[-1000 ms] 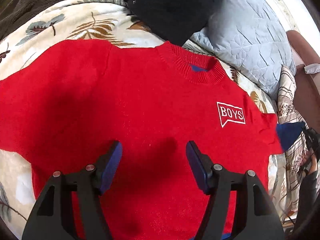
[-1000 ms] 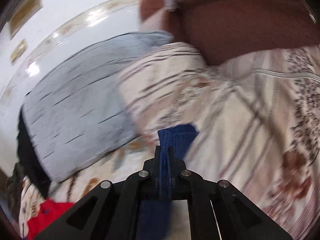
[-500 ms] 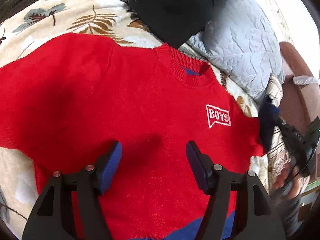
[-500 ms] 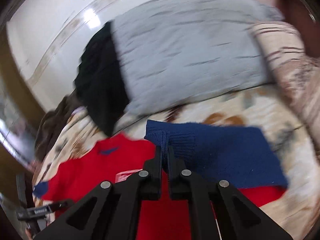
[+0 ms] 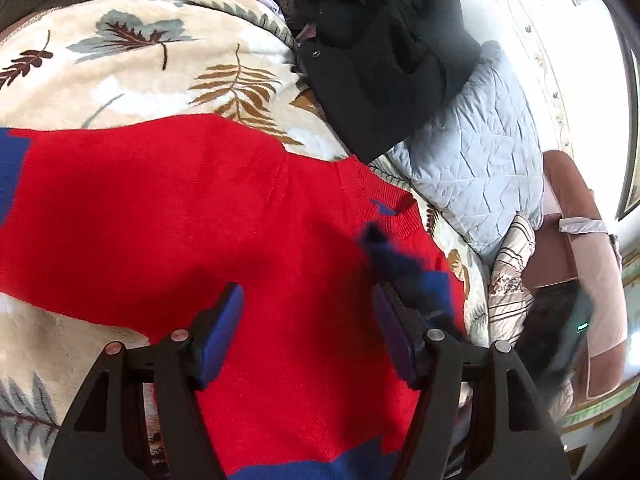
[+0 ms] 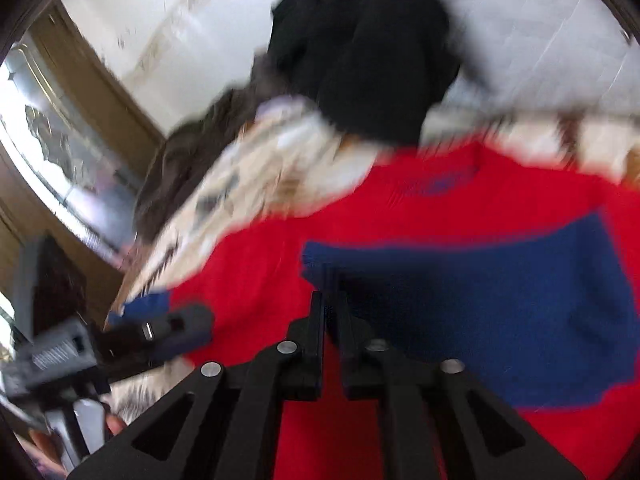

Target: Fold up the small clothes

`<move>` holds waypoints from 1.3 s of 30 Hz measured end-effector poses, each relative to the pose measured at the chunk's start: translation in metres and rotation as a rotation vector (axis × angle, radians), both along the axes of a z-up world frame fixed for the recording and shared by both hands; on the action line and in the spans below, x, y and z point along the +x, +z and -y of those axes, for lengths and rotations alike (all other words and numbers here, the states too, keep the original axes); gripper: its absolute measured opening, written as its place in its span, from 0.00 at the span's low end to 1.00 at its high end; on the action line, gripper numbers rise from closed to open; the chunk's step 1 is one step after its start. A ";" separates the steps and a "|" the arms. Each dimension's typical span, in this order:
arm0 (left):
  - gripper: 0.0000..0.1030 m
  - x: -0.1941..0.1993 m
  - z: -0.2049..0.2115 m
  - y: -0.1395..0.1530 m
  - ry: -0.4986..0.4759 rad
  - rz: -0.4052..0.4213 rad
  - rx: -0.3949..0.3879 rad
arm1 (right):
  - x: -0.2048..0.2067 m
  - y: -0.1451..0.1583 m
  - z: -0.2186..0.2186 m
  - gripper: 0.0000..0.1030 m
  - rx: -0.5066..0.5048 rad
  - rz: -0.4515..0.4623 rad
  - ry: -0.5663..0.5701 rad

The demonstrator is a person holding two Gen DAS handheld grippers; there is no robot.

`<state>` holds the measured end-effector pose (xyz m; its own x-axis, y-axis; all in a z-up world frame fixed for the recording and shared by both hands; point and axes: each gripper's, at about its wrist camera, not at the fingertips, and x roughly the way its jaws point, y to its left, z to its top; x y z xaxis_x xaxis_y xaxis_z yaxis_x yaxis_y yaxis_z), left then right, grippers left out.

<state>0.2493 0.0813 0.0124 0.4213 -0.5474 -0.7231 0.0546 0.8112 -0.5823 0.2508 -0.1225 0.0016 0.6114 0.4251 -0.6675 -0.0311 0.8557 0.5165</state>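
- We've got the red knit sweater (image 5: 168, 208) spread flat on the leaf-print blanket (image 5: 132, 64).
- Our right gripper (image 6: 330, 300) carries the blue sleeve cuff (image 6: 500, 308) across the chest, jaws narrow and just starting to open, cuff between them.
- Our left gripper (image 5: 308, 332) hovers wide and empty.
- The folded sleeve runs toward 3 o'clock from the right jaws.

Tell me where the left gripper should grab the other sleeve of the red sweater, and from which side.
Judging by the left wrist view: take the blue cuff at the sleeve's far end, coming from outside the red sweater. The sleeve lies flat and stretched out on the leaf-print blanket, so the cuff edge is the free end to pinch.
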 end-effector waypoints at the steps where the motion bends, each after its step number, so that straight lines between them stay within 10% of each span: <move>1: 0.64 0.000 0.001 -0.002 -0.010 -0.007 -0.008 | -0.003 -0.010 -0.007 0.10 0.002 -0.059 0.029; 7: 0.64 0.001 0.028 -0.015 -0.130 -0.075 -0.082 | -0.060 0.001 0.037 0.24 0.033 -0.015 -0.023; 13: 0.70 -0.006 0.072 -0.034 -0.187 -0.110 -0.060 | -0.118 0.000 0.162 0.26 0.021 -0.021 -0.359; 14: 0.65 -0.008 0.075 -0.034 -0.173 -0.091 -0.057 | -0.126 -0.003 0.182 0.26 0.026 -0.028 -0.426; 17: 0.00 -0.009 0.087 -0.034 -0.174 -0.040 -0.032 | -0.141 -0.016 0.230 0.31 0.065 -0.050 -0.575; 23: 0.00 -0.011 0.069 -0.018 -0.081 0.042 -0.012 | -0.117 -0.044 0.248 0.31 0.190 -0.089 -0.517; 29: 0.00 0.000 0.052 -0.027 -0.049 -0.014 -0.009 | -0.141 -0.007 0.234 0.16 0.161 0.147 -0.456; 32: 0.00 0.002 0.045 -0.034 -0.032 -0.057 -0.029 | -0.132 -0.044 0.236 0.16 0.013 -0.106 -0.486; 35: 0.10 -0.002 0.047 -0.033 -0.053 -0.090 -0.075 | -0.142 -0.038 0.240 0.23 0.086 -0.042 -0.523; 39: 0.69 -0.012 0.064 -0.030 -0.103 -0.103 -0.093 | -0.148 -0.024 0.234 0.23 0.091 -0.016 -0.508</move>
